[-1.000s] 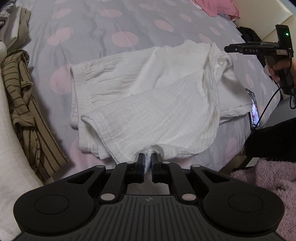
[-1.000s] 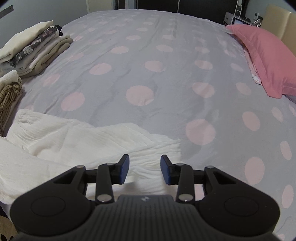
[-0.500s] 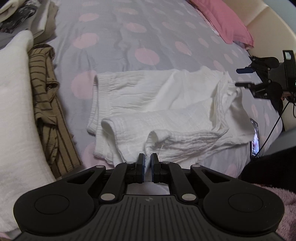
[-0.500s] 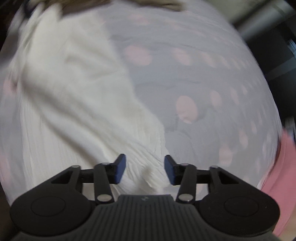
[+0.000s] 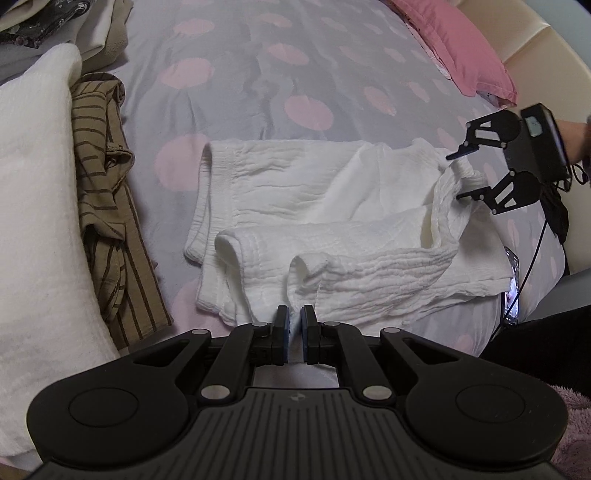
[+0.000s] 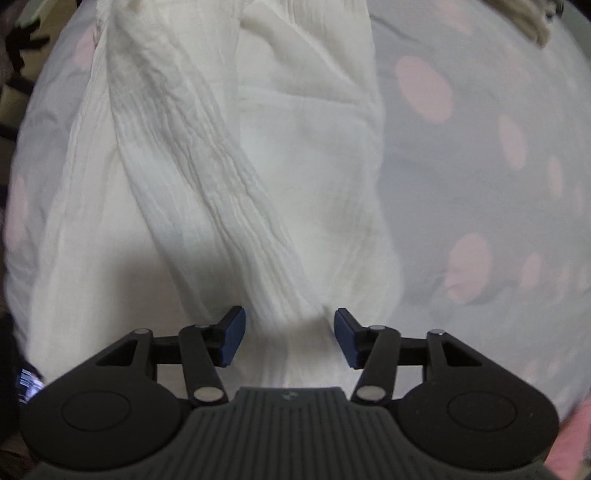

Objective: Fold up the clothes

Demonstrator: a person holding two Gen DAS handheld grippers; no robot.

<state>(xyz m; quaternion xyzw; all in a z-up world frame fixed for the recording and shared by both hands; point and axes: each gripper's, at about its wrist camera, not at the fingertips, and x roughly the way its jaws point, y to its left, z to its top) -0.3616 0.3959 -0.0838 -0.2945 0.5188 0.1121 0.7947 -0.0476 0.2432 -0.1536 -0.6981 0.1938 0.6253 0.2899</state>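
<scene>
White crinkled shorts lie partly folded on the dotted bedsheet. My left gripper is shut on a fold of their near edge, white cloth showing between the pads. At the garment's far right end my right gripper hangs just above a bunched corner, held by a hand. In the right wrist view that gripper points straight down, open, and a ridge of the white cloth runs up between its blue pads without touching them.
A brown striped garment and a white blanket lie along the left. Folded clothes are stacked at the far left, a pink pillow at the far right. A phone rests on the bed's right edge.
My right gripper swung from looking across the bed to pointing down and sank onto the shorts' right end, its jaws a little wider. My left gripper kept its grip and drew the fold slightly.
</scene>
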